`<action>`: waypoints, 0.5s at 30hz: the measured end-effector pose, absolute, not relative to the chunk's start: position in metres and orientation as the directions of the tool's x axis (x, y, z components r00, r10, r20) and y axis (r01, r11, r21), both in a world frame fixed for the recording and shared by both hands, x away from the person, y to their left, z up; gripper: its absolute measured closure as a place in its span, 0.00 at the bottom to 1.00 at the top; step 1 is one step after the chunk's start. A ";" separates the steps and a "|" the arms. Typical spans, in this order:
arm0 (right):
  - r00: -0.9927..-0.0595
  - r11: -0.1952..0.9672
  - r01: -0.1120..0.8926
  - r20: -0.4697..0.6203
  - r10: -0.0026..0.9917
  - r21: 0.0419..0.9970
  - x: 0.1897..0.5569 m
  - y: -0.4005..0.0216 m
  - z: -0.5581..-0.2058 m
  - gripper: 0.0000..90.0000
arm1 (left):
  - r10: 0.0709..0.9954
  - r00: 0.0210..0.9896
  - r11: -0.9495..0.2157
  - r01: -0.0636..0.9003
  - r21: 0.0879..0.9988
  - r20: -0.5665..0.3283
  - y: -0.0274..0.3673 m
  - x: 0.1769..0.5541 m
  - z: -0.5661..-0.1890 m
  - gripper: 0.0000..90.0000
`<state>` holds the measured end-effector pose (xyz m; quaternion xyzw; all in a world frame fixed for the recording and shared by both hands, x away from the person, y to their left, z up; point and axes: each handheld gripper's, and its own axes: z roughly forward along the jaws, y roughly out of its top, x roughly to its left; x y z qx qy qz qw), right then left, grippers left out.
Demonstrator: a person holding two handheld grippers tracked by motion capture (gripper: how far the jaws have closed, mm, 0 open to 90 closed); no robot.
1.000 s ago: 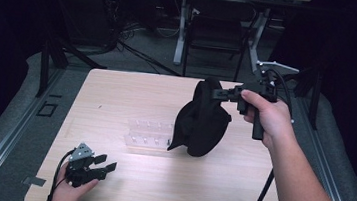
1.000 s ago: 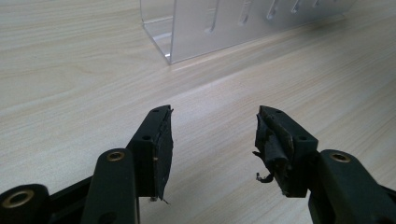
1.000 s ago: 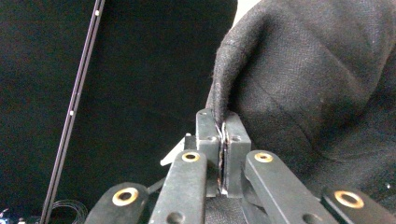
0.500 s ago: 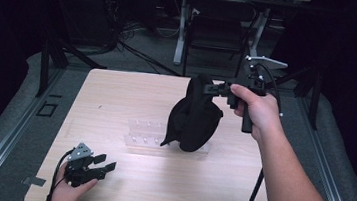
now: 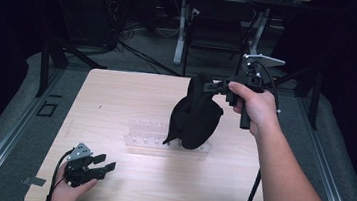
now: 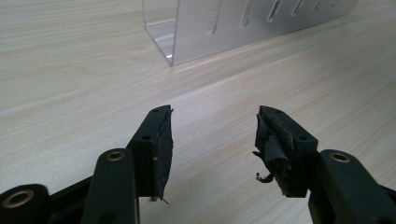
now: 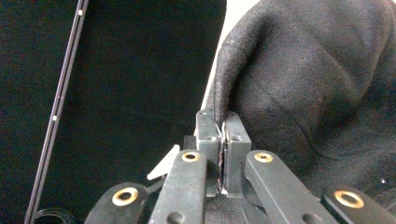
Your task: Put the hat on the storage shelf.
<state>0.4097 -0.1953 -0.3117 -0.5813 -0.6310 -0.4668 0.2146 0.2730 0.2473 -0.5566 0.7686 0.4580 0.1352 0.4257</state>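
At 2 o'clock above the surface (image 5: pixel 116 99), the right claw (image 5: pixel 211 85) is clamped tight on a black cloth (image 5: pixel 196 117). At 7 o'clock, the left claw (image 5: pixel 107 162) rests wide apart, holding nothing.

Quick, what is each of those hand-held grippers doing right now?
Left hand-held gripper: open, empty, low over the table.
Right hand-held gripper: closed on the black fabric item.

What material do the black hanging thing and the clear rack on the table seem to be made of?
The black item looks like matte woven fabric: the right gripper view shows coarse weave and soft folds. The clear rack seems glossy acrylic or similar plastic: transparent, flat panels, bright edges. The table looks like pale wood-grain laminate.
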 end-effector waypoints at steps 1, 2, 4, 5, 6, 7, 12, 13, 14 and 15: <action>-0.231 -0.113 0.934 0.813 0.534 0.339 0.410 -0.195 -0.312 0.98 | 0.819 0.544 -0.218 0.589 0.778 -0.182 0.247 0.273 -0.557 0.51; -0.230 -0.112 0.934 0.813 0.534 0.338 0.410 -0.195 -0.312 0.98 | 0.820 0.544 -0.217 0.587 0.780 -0.182 0.247 0.273 -0.557 0.51; -0.229 -0.107 0.936 0.813 0.536 0.335 0.411 -0.194 -0.313 0.98 | 0.819 0.545 -0.222 0.589 0.777 -0.179 0.247 0.273 -0.556 0.51; -0.229 -0.106 0.937 0.813 0.536 0.333 0.411 -0.193 -0.314 0.98 | 0.820 0.544 -0.222 0.588 0.777 -0.178 0.247 0.273 -0.556 0.51; -0.233 -0.100 0.937 0.813 0.534 0.334 0.411 -0.193 -0.314 0.98 | 0.821 0.542 -0.216 0.584 0.783 -0.178 0.247 0.272 -0.556 0.51; -0.233 -0.097 0.938 0.811 0.536 0.333 0.411 -0.192 -0.315 0.98 | 0.821 0.541 -0.214 0.584 0.783 -0.179 0.246 0.272 -0.556 0.51; -0.236 -0.094 0.938 0.813 0.532 0.334 0.411 -0.191 -0.316 0.98 | 0.815 0.549 -0.218 0.588 0.779 -0.187 0.245 0.272 -0.555 0.51; -0.238 -0.095 0.937 0.815 0.529 0.336 0.411 -0.190 -0.316 0.98 | 0.816 0.548 -0.218 0.589 0.778 -0.186 0.244 0.272 -0.555 0.52; -0.239 -0.094 0.937 0.815 0.528 0.335 0.411 -0.189 -0.316 0.98 | 0.815 0.548 -0.212 0.584 0.784 -0.187 0.243 0.272 -0.555 0.52; -0.239 -0.094 0.937 0.816 0.527 0.335 0.411 -0.189 -0.317 0.98 | 0.812 0.551 -0.210 0.582 0.786 -0.191 0.243 0.272 -0.554 0.52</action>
